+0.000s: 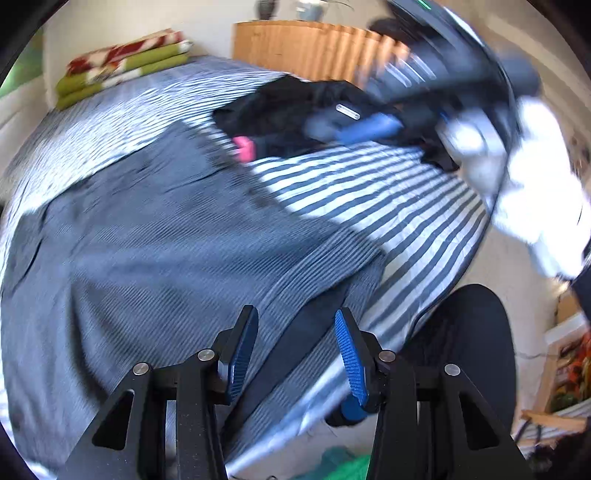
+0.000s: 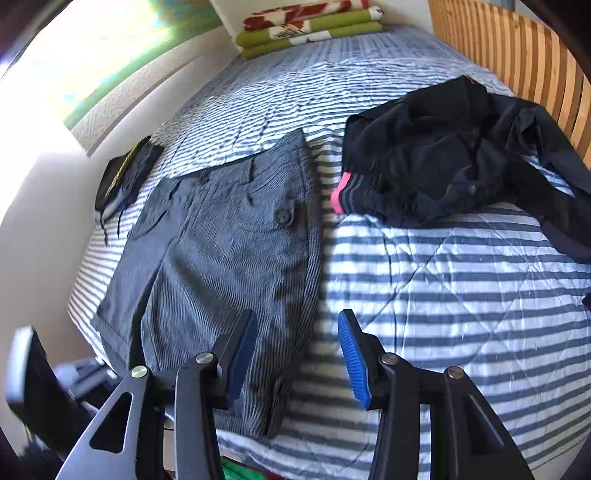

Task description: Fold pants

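Note:
Grey ribbed pants lie flat on the striped bed cover, folded lengthwise, button pockets up. My right gripper hovers open over their near right edge, nothing between its pads. In the left wrist view the same pants fill the left and middle. My left gripper stands open above their near edge, where a dark band of cloth lies below the gap, not pinched. The right gripper shows blurred at the upper right there, over the dark clothes.
A heap of dark clothes with a pink band lies right of the pants. A small dark garment sits at the bed's left edge. Folded green blankets and a slatted wooden headboard stand beyond. A person's dark leg is beside the bed.

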The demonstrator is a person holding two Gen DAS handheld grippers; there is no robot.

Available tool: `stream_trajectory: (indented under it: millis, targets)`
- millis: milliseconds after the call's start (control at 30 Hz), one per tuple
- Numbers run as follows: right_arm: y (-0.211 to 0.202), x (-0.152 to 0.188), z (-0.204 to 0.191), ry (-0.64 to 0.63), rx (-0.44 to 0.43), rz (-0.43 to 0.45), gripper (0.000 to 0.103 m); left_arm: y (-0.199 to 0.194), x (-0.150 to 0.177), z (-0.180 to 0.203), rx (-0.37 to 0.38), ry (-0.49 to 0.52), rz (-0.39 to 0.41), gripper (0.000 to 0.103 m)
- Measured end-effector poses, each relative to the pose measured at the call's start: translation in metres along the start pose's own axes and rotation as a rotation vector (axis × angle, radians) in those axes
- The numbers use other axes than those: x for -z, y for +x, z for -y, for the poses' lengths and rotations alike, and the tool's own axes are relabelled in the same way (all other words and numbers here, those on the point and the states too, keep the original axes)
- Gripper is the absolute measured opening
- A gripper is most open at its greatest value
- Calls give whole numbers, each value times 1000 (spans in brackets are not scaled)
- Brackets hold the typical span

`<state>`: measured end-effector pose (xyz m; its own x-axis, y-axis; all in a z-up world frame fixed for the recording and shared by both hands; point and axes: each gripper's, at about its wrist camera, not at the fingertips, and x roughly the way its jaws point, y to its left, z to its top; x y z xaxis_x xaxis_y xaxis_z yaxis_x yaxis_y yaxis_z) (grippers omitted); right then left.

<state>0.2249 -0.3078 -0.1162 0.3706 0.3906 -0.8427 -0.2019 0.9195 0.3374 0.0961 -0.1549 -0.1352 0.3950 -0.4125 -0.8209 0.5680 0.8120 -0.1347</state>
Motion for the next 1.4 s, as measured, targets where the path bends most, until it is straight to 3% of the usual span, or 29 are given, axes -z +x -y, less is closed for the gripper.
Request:
stream_trajectory:
  millis: [100,200,267,300,333,533,700,733,767,800,933,1033,1167,1233,1267,1400]
  targets:
    - [9,-24,6,-3,33,10,42,27,-14,23,-38,59,11,52]
    - [26,-48,14,15,-2,-10,43,54,-23,29,-26,58,5,48]
    - [43,-66,18,28,-19,-20,44,71,-29,28,14,37,-11,11]
    - [51,-73,19,28,-21,-25,44,75,-29,25,40,15,-22,4]
    - [62,-83,18,23,-17,-32,44,76,-29,22,67,-10,-22,3]
    - [121,-126,-1,-20,-4,-79,44,60,-19,7,195,-117,22,3]
    - [162,-146,-12,-59,56,-139,44,48,-20,6,216,-108,49,2]
    - [168,-147,-11,-63,72,-152,41,47,-20,6,220,-107,50,2]
    - [171,-148,-11,-70,90,-163,24,45,-20,6,227,-106,51,2]
    - [173,-148,-11,-76,105,-167,13,44,-21,6,237,-103,51,2]
    - [153,-153,-11,-117,101,-118,6,36,-24,11,297,-72,57,2]
    - [148,-159,9,-56,69,-71,5,54,-18,25,291,-1,-6,2]
    - [173,-151,18,-37,121,-106,8,82,-8,27,284,2,-108,2]
    - [168,-152,19,-43,97,-94,11,78,-7,27,306,-2,-109,2]
    - [166,-153,22,-36,90,-92,17,72,-8,29,308,7,-95,3]
    - [147,-161,34,27,-21,-73,38,47,-9,30,240,26,-24,14]
